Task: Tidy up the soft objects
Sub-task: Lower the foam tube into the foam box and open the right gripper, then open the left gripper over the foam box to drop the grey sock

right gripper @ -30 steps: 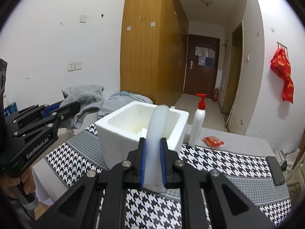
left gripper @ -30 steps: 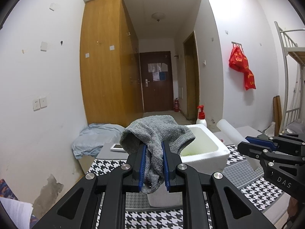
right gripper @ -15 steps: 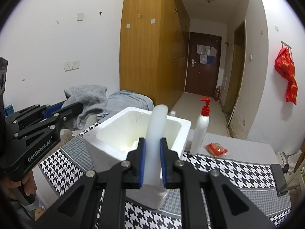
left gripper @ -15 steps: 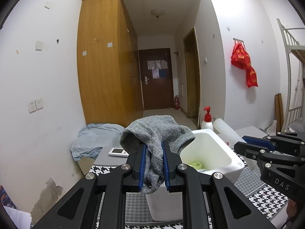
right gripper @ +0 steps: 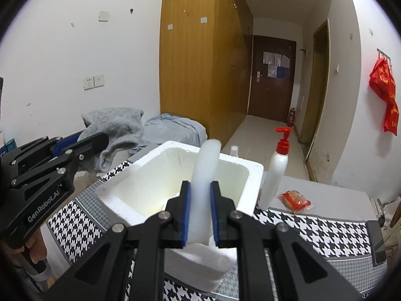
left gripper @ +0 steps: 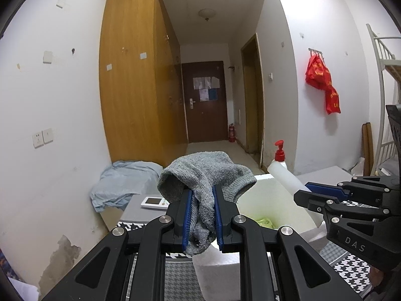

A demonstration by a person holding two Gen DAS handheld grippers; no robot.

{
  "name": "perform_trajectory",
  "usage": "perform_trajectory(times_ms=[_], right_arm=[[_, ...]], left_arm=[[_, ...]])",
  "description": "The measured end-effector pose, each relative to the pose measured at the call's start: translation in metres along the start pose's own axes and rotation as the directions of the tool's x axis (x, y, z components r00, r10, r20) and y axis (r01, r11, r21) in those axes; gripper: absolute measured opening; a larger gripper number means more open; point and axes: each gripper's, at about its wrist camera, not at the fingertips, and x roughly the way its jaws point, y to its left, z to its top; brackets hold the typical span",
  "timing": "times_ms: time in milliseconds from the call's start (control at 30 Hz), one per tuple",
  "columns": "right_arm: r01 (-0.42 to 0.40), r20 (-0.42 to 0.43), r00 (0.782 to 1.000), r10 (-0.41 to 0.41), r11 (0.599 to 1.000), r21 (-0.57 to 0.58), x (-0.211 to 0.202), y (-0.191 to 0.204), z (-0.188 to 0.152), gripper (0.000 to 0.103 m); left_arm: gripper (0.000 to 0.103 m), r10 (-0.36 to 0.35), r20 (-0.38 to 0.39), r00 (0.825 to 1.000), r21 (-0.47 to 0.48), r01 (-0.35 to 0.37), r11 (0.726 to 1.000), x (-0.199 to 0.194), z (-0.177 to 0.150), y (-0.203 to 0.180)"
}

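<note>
My left gripper (left gripper: pixel 202 217) is shut on a grey knitted sock (left gripper: pixel 208 175) and holds it above the near left corner of a white foam box (left gripper: pixel 288 200). The sock also shows in the right wrist view (right gripper: pixel 115 130), left of the box (right gripper: pixel 250 175). My right gripper (right gripper: pixel 199 213) is shut on a white foam tube (right gripper: pixel 206 165) that stands up over the box's near wall. The tube shows in the left wrist view (left gripper: pixel 288 178) above the box. Something green (left gripper: pixel 265 222) lies inside the box.
The box stands on a houndstooth cloth (right gripper: pixel 325 230) on a table. A white pump bottle with red top (right gripper: pixel 275 170) and a red packet (right gripper: pixel 295 199) stand right of the box. A remote (left gripper: pixel 154 202) and a blue cloth heap (left gripper: pixel 122 183) lie to the left.
Both grippers have risen and moved in over the foam box, so more of its inside shows. Each keeps its hold.
</note>
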Motion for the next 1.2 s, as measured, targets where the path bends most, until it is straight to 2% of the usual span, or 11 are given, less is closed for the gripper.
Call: perform_trajectory(times_ms=[133, 233, 267, 300, 333, 367, 800, 1033, 1133, 1200], right_arm=[[-0.006, -0.008, 1.0, 0.006, 1.0, 0.003, 0.005, -0.002, 0.0, 0.017], [-0.015, -0.012, 1.0, 0.015, 1.0, 0.018, 0.008, -0.004, 0.002, 0.033], [-0.015, -0.011, 1.0, 0.015, 1.0, 0.024, 0.008, -0.005, 0.002, 0.05], [-0.009, -0.012, 1.0, 0.01, 1.0, 0.027, 0.009, -0.006, 0.002, 0.062], [-0.002, -0.003, 1.0, 0.002, 1.0, 0.031, 0.007, -0.007, 0.002, 0.082], [0.0, 0.014, 1.0, -0.001, 0.999, 0.032, 0.004, -0.007, 0.002, 0.091], [0.014, 0.035, 0.999, -0.016, 0.999, 0.032, -0.009, -0.011, -0.001, 0.092], [0.051, 0.031, 0.998, -0.052, 0.998, 0.029, -0.015, -0.017, -0.006, 0.092], [0.073, 0.031, 0.997, -0.074, 0.996, 0.048, -0.018, -0.024, -0.008, 0.101], [0.091, 0.042, 0.995, -0.094, 0.995, 0.05, -0.021, -0.027, -0.009, 0.103]], left_arm=[[0.017, 0.005, -0.008, 1.0, -0.002, -0.005, 1.0, 0.004, 0.0, 0.0], [0.017, 0.005, -0.007, 1.0, -0.002, -0.005, 1.0, 0.006, 0.002, -0.001], [0.017, 0.006, -0.006, 1.0, -0.004, -0.006, 1.0, 0.005, 0.002, 0.0], [0.017, 0.007, -0.006, 1.0, -0.005, -0.007, 1.0, 0.005, 0.003, -0.001], [0.017, 0.008, -0.006, 1.0, -0.005, -0.008, 1.0, 0.006, 0.003, -0.001], [0.017, 0.009, -0.008, 1.0, -0.005, -0.009, 1.0, 0.007, 0.004, -0.002], [0.017, 0.004, -0.018, 1.0, -0.014, -0.005, 1.0, 0.01, 0.009, -0.005], [0.017, -0.012, -0.019, 1.0, -0.009, 0.012, 1.0, 0.013, 0.011, -0.008], [0.017, -0.019, -0.026, 0.999, -0.007, 0.019, 1.0, 0.015, 0.009, -0.008], [0.017, -0.025, -0.028, 0.999, -0.003, 0.025, 1.0, 0.017, 0.009, -0.01]])
